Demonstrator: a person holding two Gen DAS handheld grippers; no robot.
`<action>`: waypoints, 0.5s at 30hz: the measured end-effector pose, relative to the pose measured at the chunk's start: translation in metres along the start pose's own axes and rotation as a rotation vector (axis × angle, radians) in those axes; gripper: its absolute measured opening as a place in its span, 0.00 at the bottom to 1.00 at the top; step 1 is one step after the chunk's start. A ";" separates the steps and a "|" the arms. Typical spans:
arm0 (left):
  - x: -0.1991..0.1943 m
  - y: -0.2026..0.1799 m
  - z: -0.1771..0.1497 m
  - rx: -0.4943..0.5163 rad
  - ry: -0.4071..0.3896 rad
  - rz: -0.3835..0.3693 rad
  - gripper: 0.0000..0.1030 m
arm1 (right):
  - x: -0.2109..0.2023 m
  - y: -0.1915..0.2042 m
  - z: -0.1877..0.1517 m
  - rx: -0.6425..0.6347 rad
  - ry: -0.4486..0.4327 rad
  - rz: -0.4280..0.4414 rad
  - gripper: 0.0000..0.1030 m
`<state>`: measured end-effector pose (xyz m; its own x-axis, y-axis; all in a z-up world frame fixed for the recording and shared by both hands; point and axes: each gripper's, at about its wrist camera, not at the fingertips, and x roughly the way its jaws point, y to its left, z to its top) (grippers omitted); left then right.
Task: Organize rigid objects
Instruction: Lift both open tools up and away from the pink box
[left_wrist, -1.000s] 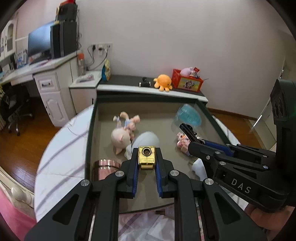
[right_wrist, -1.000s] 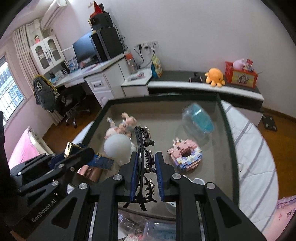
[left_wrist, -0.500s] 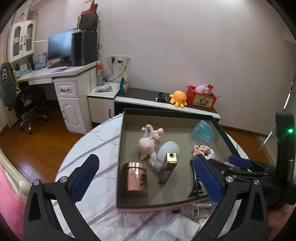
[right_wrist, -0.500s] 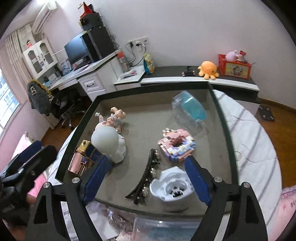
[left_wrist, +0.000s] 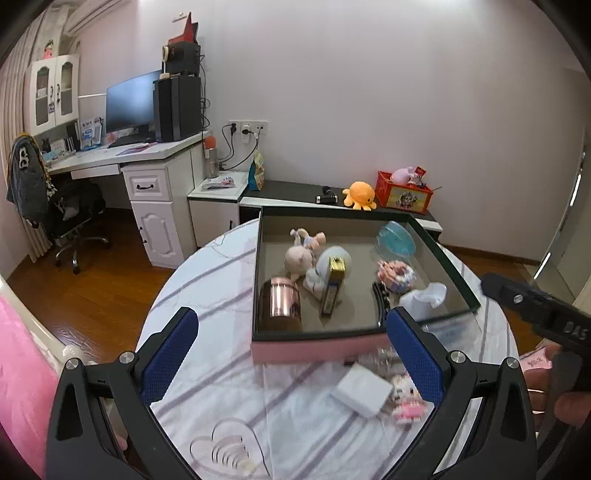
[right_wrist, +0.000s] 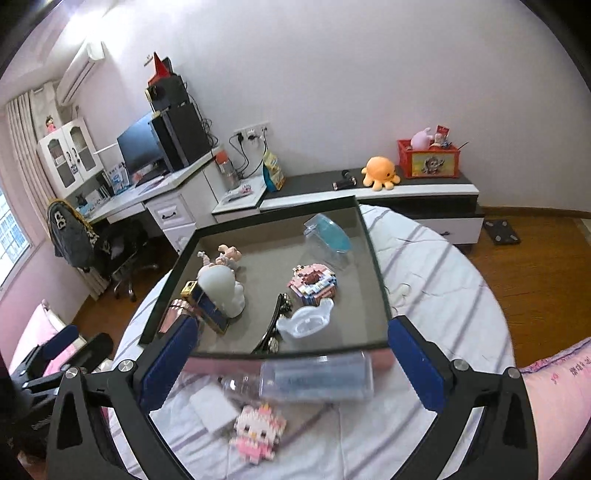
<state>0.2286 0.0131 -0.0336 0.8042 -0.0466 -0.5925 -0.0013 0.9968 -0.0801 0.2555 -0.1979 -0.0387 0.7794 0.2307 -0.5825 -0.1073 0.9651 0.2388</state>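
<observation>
Both grippers hung above the near edge of the round desk (left_wrist: 207, 295), and both were empty! The left gripper (left_wrist: 295, 354) had its blue-padded fingers (left_wrist: 170, 354) spread wide with nothing between them; the right gripper (right_wrist: 291, 362) matched it, fingers (right_wrist: 417, 365) fully apart.

Inside the shallow tray (right_wrist: 373, 258) sat the sorted haul: a gold-capped perfume bottle (left_wrist: 332, 288) leaning against a pale round figurine (left_wrist: 325, 266), a rose-gold tin (left_wrist: 282, 301) at the near left corner, a pink pig doll (left_wrist: 299, 254) behind, a black hair clip (right_wrist: 277, 321) beside a white plastic piece (right_wrist: 306, 319), a pink block donut (right_wrist: 314, 282) and a blue clear case (right_wrist: 328, 236) at the far side.

Outside the tray, on the striped cloth, lay a clear bottle (right_wrist: 314, 376) just against the tray's front wall, a white box (right_wrist: 214, 406) and a pink block figure (right_wrist: 258, 432).
</observation>
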 end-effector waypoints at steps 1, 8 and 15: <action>-0.003 -0.001 -0.003 0.000 0.002 0.000 1.00 | -0.007 0.000 -0.003 -0.001 -0.010 -0.004 1.00; -0.025 -0.011 -0.020 0.021 0.011 0.007 1.00 | -0.049 0.001 -0.023 -0.007 -0.059 -0.046 1.00; -0.042 -0.019 -0.037 0.032 0.027 0.000 1.00 | -0.066 0.011 -0.044 -0.042 -0.062 -0.079 1.00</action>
<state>0.1727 -0.0060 -0.0368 0.7881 -0.0475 -0.6137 0.0177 0.9984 -0.0545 0.1759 -0.1967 -0.0319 0.8229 0.1466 -0.5489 -0.0686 0.9847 0.1601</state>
